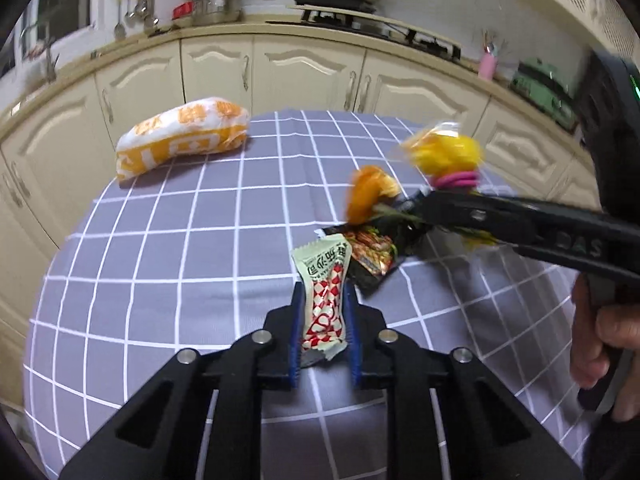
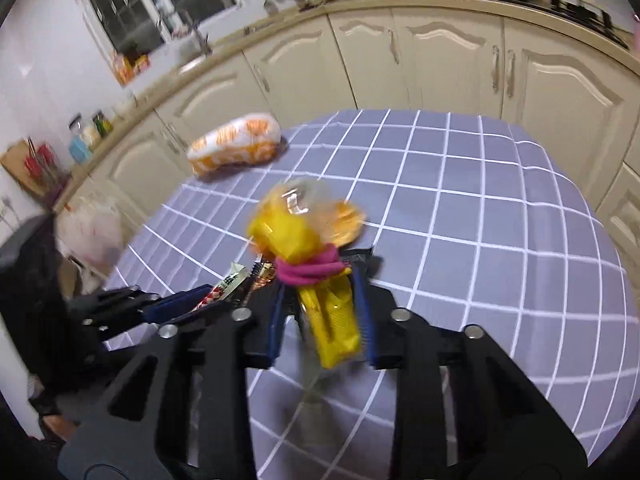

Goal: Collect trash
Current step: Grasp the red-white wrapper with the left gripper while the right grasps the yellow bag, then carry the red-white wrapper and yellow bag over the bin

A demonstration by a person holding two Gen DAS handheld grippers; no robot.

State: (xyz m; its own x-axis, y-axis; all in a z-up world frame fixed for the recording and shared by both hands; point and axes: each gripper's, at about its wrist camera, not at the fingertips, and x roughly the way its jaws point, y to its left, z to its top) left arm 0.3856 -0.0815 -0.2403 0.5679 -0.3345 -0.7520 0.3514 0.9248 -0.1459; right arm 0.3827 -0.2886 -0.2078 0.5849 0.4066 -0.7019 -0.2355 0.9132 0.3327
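Left wrist view takes in the surface (image 1: 168,264), covered by a grey-blue checked cloth with white lines, and the cream kitchen cupboards (image 1: 280,76) curve behind it. The largest piece of trash still lying there is an orange-and-white bag (image 1: 182,138), at the far left corner of the cloth, well apart from both tools.

Next in size is the yellow packet (image 2: 320,272), tied round with a pink band (image 2: 310,270). It is blurred, but it stands clamped between the jaws of the right gripper (image 2: 322,316), above the middle of the cloth. Seen from the left wrist, that same gripper reaches in from the right, and an orange scrap (image 1: 366,196) and a dark printed wrapper (image 1: 374,254) sit by its tip; whether it holds them or they lie on the cloth I cannot tell.

Smallest is the pale wrapper (image 1: 324,300) with a red-and-white pattern, upright and pinched between the jaws of the left gripper (image 1: 324,320), near the dark wrapper.

Both tools are loaded, so the step in hand looks like carrying. No bin shows; a white plastic bag (image 2: 94,228) hangs beyond the cloth's left edge and may be the place. The next move probably calls for bringing both loads there, releasing them, and coming back for the orange-and-white bag.
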